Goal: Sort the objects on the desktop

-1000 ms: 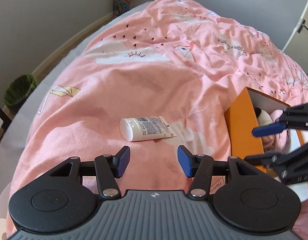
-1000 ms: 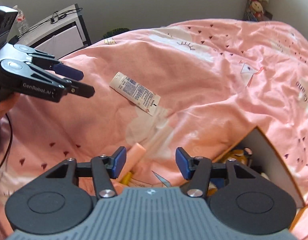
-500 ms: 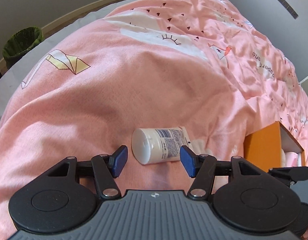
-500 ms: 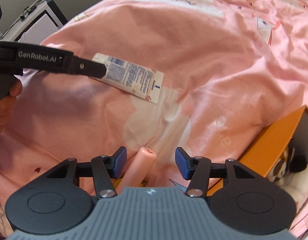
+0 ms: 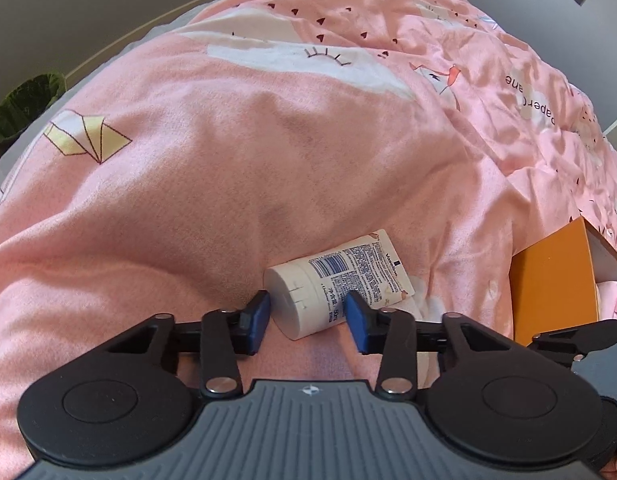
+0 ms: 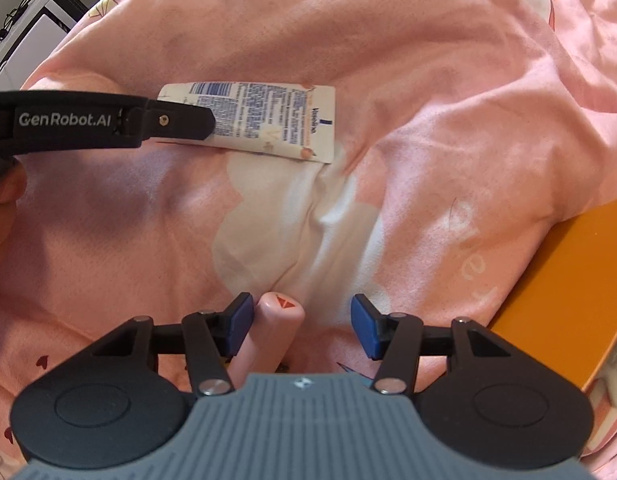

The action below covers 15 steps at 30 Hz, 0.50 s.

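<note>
A white lotion tube (image 5: 340,280) with a printed label lies on the pink duvet (image 5: 268,140). My left gripper (image 5: 308,318) points down at it, its jaws closing with both blue pads against the sides of the cap end. In the right wrist view the same tube (image 6: 268,120) lies flat, its cap hidden behind the left gripper (image 6: 200,124). My right gripper (image 6: 302,326) stands open over a pink stick-shaped tube (image 6: 280,320). The stick lies between the fingers close to the left pad (image 6: 238,322), with a gap on its right.
An orange box (image 5: 548,288) sits at the right on the duvet, its wall (image 6: 568,280) beside my right gripper. A green bin (image 5: 24,100) stands on the floor far left. A person's hand (image 6: 4,200) holds the left gripper. White furniture (image 6: 28,28) stands beyond the bed.
Both grippers have sunk toward the duvet. The left jaws narrowed from wide open onto the tube's cap end. The pink stick has come up between the right fingers, whose width is unchanged.
</note>
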Tool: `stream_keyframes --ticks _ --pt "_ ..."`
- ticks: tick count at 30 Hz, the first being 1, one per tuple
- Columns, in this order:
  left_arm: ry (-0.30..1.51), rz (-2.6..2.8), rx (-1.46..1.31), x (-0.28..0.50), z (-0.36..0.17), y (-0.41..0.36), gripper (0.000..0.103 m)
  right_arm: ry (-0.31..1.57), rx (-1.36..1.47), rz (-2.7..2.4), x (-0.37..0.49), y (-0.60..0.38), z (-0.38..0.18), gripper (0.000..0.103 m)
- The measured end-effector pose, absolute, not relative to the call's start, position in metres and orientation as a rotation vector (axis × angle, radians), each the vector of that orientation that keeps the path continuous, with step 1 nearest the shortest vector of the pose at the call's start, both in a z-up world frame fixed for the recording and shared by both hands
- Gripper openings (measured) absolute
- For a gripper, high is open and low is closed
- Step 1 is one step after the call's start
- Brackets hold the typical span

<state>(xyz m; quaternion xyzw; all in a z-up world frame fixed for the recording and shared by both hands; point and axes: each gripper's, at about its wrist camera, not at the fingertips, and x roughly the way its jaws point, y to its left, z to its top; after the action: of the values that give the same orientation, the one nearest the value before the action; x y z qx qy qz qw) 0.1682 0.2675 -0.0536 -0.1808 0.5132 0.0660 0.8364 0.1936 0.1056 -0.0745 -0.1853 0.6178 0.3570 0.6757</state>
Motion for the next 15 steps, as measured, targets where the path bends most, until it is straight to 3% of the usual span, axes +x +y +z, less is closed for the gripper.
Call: stream_keyframes --ticks 4,7,8,15 --pt "1.066 0.135 -0.341 0.161 -0.044 0.264 0.016 1.421 -0.396 0.808 0.191 0.106 -0.08 0.054" --pt "1.056 0.135 -0.306 0.155 -0.039 0.261 0.002 1.442 -0.383 0.832 0.185 0.108 -0.082 0.041" --pt "1.056 0.135 -0.299 0.153 -0.037 0.26 0.0 1.435 -0.385 0.831 0.183 0.108 -0.081 0.037" --pt "1.064 0.137 -0.242 0.141 -0.032 0.252 0.0 1.377 -0.355 0.823 0.176 0.104 -0.06 0.034"
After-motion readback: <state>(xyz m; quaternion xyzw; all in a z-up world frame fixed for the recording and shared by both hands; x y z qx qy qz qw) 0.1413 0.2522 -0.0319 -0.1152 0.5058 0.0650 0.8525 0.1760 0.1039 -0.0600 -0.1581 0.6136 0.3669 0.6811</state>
